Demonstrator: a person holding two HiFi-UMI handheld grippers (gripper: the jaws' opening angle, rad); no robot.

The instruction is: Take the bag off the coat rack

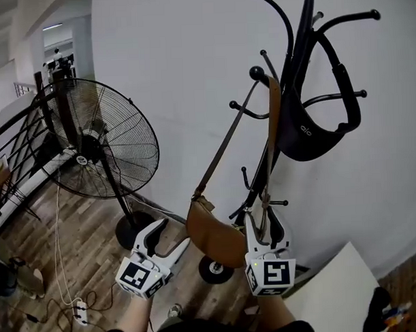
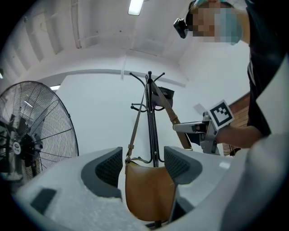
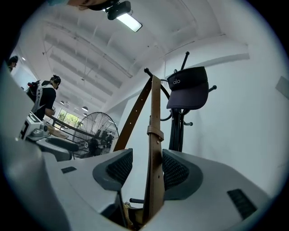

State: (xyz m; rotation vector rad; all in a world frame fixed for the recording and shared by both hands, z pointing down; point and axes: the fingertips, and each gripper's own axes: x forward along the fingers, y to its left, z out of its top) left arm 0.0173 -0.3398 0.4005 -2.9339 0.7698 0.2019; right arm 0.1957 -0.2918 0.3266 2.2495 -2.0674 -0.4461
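Top of coat rack [image 1: 303,29] cut off by head view's upper edge, base partly hidden behind bag [image 1: 214,236]

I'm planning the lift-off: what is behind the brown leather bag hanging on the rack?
The black metal coat rack's pole stands behind the brown leather bag, which covers its lower stretch; its round base shows beneath.

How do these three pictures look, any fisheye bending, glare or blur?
Head view: even light, bright white wall, coat rack bowed by the wide lens, no real blur. Left gripper view: heavy fisheye, dark corners, a ceiling light blown out, a mosaic patch over a face. Right gripper view: same fisheye, another ceiling light glaring, the strap close up and fairly sharp.
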